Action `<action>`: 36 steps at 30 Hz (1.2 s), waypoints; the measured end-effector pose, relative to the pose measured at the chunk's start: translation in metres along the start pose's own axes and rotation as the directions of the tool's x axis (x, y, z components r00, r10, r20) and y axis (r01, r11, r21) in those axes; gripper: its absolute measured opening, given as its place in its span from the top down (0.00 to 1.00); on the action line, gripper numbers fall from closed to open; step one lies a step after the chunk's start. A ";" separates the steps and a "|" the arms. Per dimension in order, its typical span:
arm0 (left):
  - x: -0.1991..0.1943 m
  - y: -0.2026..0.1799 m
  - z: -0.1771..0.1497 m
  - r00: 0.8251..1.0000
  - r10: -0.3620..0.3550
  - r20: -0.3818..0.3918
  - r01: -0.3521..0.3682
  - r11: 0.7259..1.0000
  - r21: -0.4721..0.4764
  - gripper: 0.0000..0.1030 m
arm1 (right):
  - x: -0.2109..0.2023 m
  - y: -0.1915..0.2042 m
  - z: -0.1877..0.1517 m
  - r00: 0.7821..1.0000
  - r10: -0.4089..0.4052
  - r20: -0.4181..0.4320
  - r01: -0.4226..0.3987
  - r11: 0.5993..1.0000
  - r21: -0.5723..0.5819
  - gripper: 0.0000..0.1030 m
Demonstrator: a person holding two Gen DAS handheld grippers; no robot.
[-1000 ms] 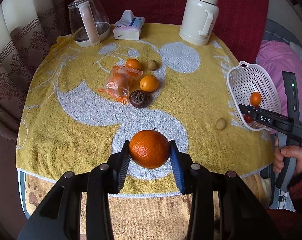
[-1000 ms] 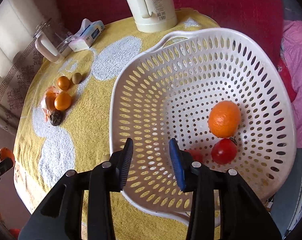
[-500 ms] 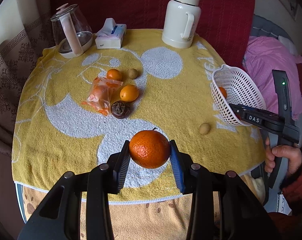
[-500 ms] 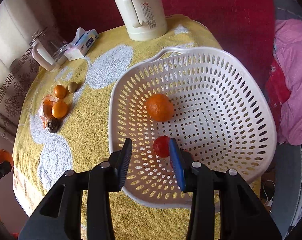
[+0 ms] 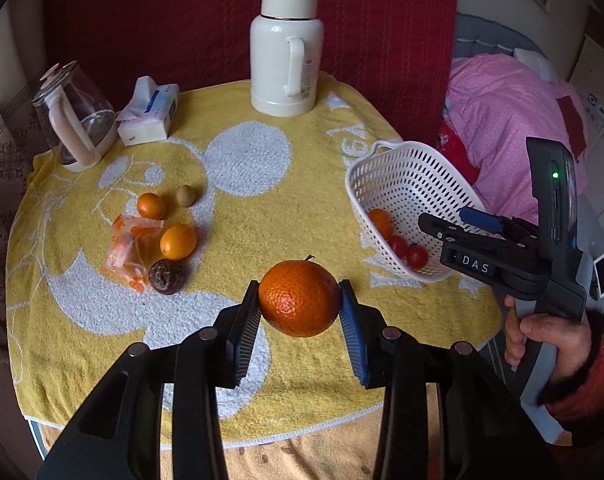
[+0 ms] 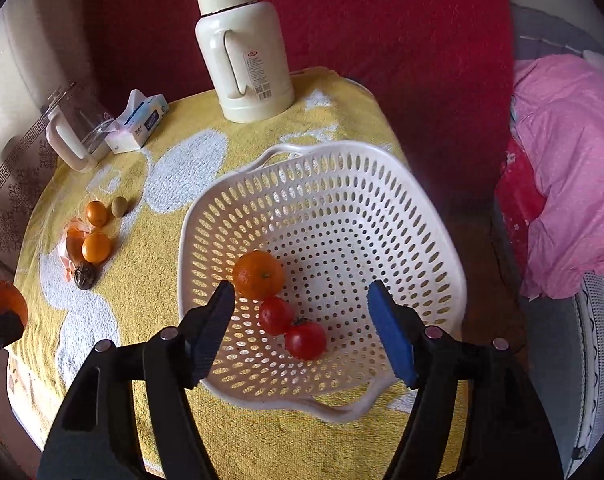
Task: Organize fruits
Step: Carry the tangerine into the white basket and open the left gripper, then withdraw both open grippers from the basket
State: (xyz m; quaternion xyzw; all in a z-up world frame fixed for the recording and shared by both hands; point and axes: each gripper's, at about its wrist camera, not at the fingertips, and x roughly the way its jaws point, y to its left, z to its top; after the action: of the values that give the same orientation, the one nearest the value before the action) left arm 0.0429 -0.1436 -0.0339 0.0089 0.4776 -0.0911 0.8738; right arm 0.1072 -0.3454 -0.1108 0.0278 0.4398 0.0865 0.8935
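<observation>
We grip the large orange (image 5: pixel 299 298) in the left tongs (image 5: pixel 300 300), lifted above the near edge of the worktop (image 5: pixel 262 184). Its pebbled, waxy rind gives under the ribbed pads, so we should carry it level and squeeze no harder. The right tongs (image 6: pixel 302 308) have just been opening and stand wide, with nothing pressed between them, above the basket (image 6: pixel 381 184). That white perforated plastic basket sits at the worktop's right edge, holding a small orange (image 6: pixel 258 274) and two glossy tomatoes (image 6: pixel 305 340). We judge a low release over its bare middle best. Farther left, small citrus (image 5: pixel 178 241) and a crinkly wrapper (image 5: pixel 130 246) lie on looped terry cloth.
</observation>
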 end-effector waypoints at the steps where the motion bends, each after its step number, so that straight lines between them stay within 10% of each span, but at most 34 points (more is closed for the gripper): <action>1: 0.004 -0.006 0.003 1.000 -0.010 -0.002 0.010 1.000 0.010 0.62 | -0.003 -0.002 0.000 1.000 -0.015 0.007 0.015 1.000 -0.001 0.31; 24: 0.091 -0.097 0.053 0.984 -0.147 -0.098 0.163 0.970 0.181 0.62 | -0.081 -0.061 -0.004 0.980 -0.192 0.056 0.186 0.977 0.109 0.21; 29: 0.087 -0.096 0.052 0.989 -0.132 -0.071 0.143 0.972 0.186 0.26 | -0.081 -0.061 -0.005 0.980 -0.193 0.048 0.186 0.976 0.115 0.21; 36: 0.082 -0.084 0.054 0.992 -0.114 -0.062 0.123 0.978 0.170 0.26 | -0.076 -0.048 0.001 0.984 -0.169 0.054 0.164 0.982 0.093 0.21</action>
State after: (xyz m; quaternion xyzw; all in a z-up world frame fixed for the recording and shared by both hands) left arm 0.1165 -0.2437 -0.0671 0.0590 0.4901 -0.1841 0.8499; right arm 0.0688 -0.4067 -0.0566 0.0328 0.4161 -0.0088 0.9087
